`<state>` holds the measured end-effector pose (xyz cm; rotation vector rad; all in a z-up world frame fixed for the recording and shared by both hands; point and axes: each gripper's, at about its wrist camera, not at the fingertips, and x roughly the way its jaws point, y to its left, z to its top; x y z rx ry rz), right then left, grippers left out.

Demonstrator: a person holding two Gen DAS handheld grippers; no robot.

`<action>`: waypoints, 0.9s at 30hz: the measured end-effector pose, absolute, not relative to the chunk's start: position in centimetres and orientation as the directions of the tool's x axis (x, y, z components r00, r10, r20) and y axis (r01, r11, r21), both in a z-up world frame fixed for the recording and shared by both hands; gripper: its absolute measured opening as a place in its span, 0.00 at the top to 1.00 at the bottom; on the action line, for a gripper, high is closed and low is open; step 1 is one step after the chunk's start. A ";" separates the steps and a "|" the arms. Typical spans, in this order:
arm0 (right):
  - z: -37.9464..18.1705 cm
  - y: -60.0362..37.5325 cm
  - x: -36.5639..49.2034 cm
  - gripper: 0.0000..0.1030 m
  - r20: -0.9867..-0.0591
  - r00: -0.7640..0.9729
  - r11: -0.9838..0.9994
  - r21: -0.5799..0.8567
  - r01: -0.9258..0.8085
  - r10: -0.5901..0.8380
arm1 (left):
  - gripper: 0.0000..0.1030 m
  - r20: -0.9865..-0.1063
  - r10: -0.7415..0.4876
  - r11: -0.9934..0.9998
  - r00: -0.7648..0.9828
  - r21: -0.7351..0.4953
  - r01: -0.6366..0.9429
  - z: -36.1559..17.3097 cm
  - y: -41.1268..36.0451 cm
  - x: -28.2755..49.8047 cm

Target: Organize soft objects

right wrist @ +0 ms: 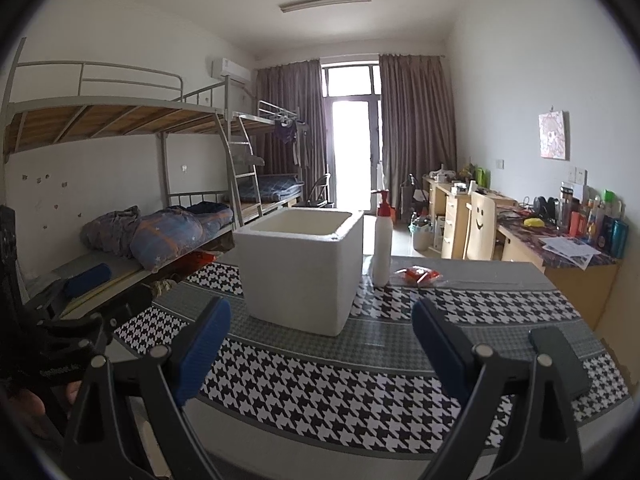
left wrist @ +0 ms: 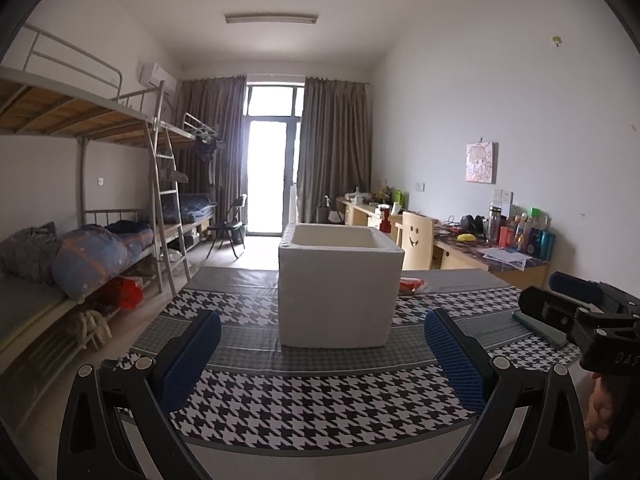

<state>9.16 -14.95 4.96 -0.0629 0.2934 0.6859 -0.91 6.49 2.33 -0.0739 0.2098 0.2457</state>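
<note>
Two empty claws by a white box
The left gripper (left wrist: 322, 344) and right gripper (right wrist: 320, 344) gape wide, holding nothing; the white box (left wrist: 338, 280) sits mid-frame on the checked table (left wrist: 320, 408).

The foam box (right wrist: 298, 268) was plain white. The mat (right wrist: 400, 380) under it bore black-and-white houndstooth between grey bands. At two o'clock, the packet (right wrist: 418, 274) was red; the gripper pads (right wrist: 202, 354) were blue.

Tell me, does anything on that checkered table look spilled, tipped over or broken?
Nothing stands out. The white foam box sits upright and open on the table, the pump bottle stands straight beside it, and the red packet and dark phone lie flat.
</note>
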 end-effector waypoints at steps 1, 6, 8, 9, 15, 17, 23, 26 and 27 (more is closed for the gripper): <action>4.8 -15.0 9.1 0.09 -0.285 0.735 0.774 0.042 -0.632 0.616 | 0.01 -0.211 0.240 0.966 0.947 -0.044 -0.255 2.3 6.6 -1.0; 4.2 -15.1 8.3 0.09 -0.274 0.740 0.774 0.030 -0.632 0.614 | 0.01 -0.200 0.246 0.964 0.948 -0.055 -0.262 2.2 6.7 -1.5; 4.0 -15.2 8.2 0.09 -0.266 0.748 0.781 0.032 -0.624 0.608 | 0.01 -0.200 0.267 0.958 0.943 -0.048 -0.282 2.0 6.6 -1.7; 3.8 -15.2 8.2 0.09 -0.266 0.746 0.779 0.036 -0.626 0.611 | 0.01 -0.197 0.277 0.955 0.940 -0.049 -0.292 2.0 6.6 -1.8; 2.5 -14.8 8.0 0.09 -0.274 0.758 0.794 0.034 -0.607 0.592 | 0.01 -0.195 0.294 0.950 0.936 -0.046 -0.308 1.4 6.6 -1.9; 2.3 -14.8 7.9 0.09 -0.278 0.754 0.791 0.036 -0.611 0.595 | 0.01 -0.191 0.288 0.953 0.938 -0.036 -0.300 1.2 6.3 -1.9; 2.2 -15.0 7.2 0.09 -0.263 0.758 0.790 0.027 -0.613 0.597 | 0.01 -0.191 0.279 0.956 0.941 -0.032 -0.290 0.4 5.7 -2.1; 1.8 -15.0 7.0 0.09 -0.265 0.760 0.793 0.027 -0.609 0.593 | 0.01 -0.187 0.285 0.955 0.940 -0.030 -0.296 0.1 5.6 -2.3; 1.7 -15.0 6.8 0.09 -0.265 0.759 0.792 0.029 -0.610 0.595 | 0.01 -0.185 0.284 0.956 0.941 -0.026 -0.294 0.1 5.5 -2.4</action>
